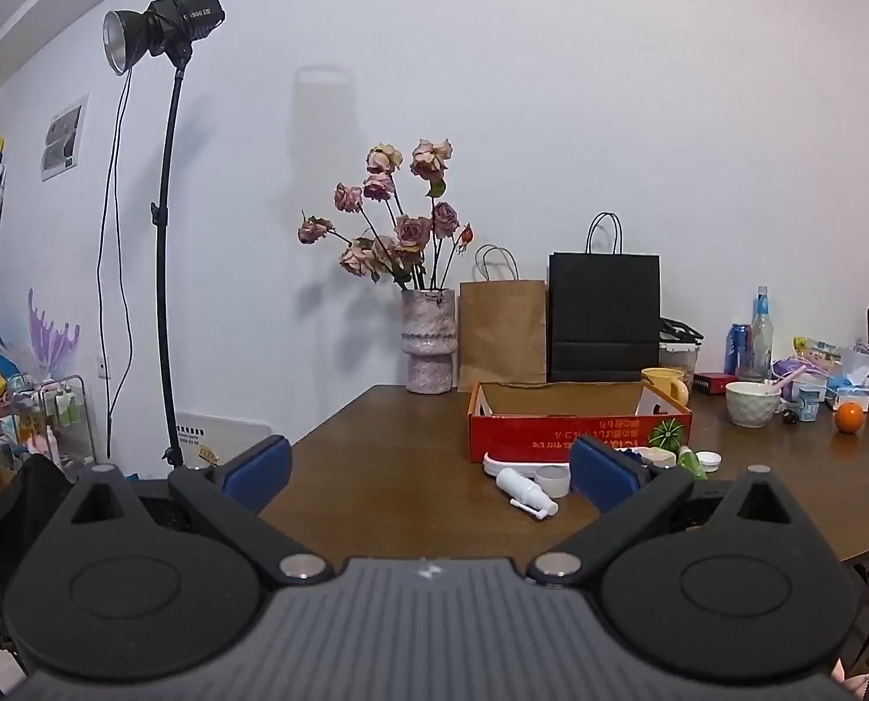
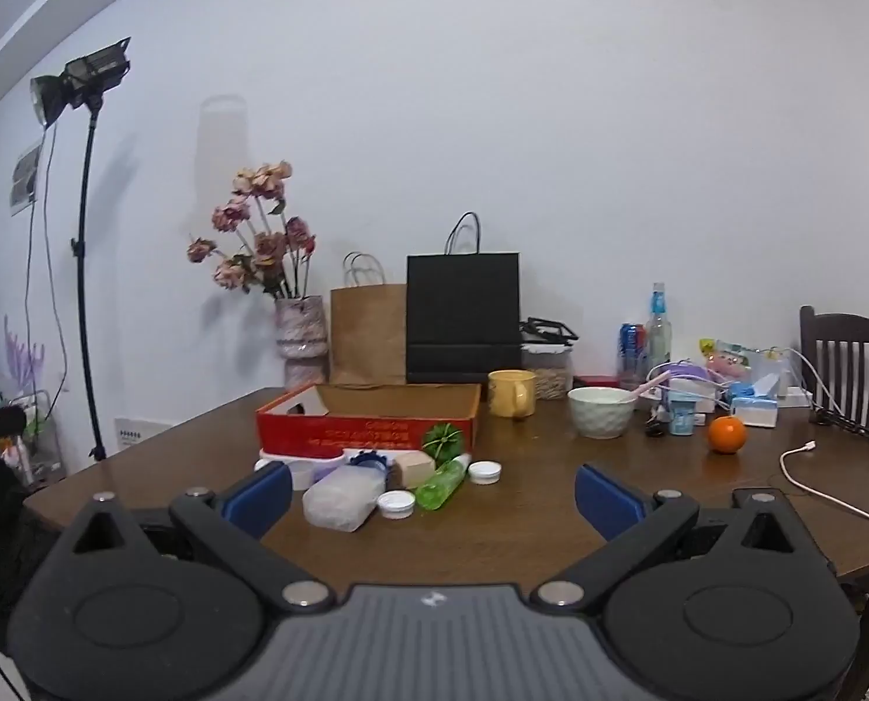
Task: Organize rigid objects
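Note:
A shallow red cardboard box (image 2: pixel 370 429) (image 1: pixel 574 438) sits on the brown table (image 2: pixel 522 520). In front of it lies a cluster of small items: a frosted plastic case (image 2: pixel 343 496), a green bottle (image 2: pixel 443 482), two white caps (image 2: pixel 396 504) (image 2: pixel 485 472), a beige block (image 2: pixel 414 467) and a blue ring-shaped piece (image 2: pixel 370 458). In the left wrist view a white spray bottle (image 1: pixel 525 490) and a grey-white ring (image 1: pixel 553 480) lie there too. My right gripper (image 2: pixel 434 493) is open just short of the cluster. My left gripper (image 1: pixel 428 476) is open, empty, left of it.
A vase of dried roses (image 2: pixel 300 344), a brown bag (image 2: pixel 369 333) and a black bag (image 2: pixel 463 318) line the wall. A yellow mug (image 2: pixel 511 392), white bowl (image 2: pixel 602 412), orange (image 2: pixel 727 435), cans, bottle and a white cable (image 2: pixel 831 496) occupy the right. A light stand (image 1: pixel 165 292) stands left, a chair (image 2: pixel 849 362) right.

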{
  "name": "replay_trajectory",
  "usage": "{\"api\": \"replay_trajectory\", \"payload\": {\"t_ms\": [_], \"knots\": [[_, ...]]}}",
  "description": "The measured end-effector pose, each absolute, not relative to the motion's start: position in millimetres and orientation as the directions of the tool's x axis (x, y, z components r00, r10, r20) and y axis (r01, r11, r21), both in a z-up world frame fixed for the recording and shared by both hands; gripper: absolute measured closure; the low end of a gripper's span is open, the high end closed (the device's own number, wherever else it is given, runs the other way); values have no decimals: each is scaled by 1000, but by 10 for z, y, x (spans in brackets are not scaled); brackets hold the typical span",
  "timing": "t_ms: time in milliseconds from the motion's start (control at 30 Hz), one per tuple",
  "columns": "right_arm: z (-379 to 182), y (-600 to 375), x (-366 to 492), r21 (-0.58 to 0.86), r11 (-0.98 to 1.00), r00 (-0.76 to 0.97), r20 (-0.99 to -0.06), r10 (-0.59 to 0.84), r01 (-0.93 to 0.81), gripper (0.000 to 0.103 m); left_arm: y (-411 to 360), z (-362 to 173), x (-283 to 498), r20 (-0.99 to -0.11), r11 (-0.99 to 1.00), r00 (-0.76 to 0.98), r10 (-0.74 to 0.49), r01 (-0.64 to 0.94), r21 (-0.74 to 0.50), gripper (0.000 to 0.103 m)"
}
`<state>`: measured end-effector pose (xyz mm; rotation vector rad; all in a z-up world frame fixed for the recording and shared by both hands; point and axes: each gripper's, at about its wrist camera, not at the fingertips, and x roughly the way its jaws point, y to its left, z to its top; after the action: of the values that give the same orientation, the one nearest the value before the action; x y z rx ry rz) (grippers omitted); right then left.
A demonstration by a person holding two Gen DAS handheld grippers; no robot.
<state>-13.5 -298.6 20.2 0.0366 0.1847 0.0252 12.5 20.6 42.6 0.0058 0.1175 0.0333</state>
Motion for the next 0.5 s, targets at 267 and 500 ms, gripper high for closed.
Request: {"api": "replay_trajectory", "payload": {"t_ms": [267, 500], "knots": [[211, -2939, -140, 30, 999, 981, -189, 42, -37, 0, 182, 426, 90, -128, 1000, 992, 9, -7, 15, 0], [222, -2950, -131, 32, 999, 979, -197, 43, -38, 0, 135, 415, 71, -124, 999, 992, 2, 2, 35, 0]]}}
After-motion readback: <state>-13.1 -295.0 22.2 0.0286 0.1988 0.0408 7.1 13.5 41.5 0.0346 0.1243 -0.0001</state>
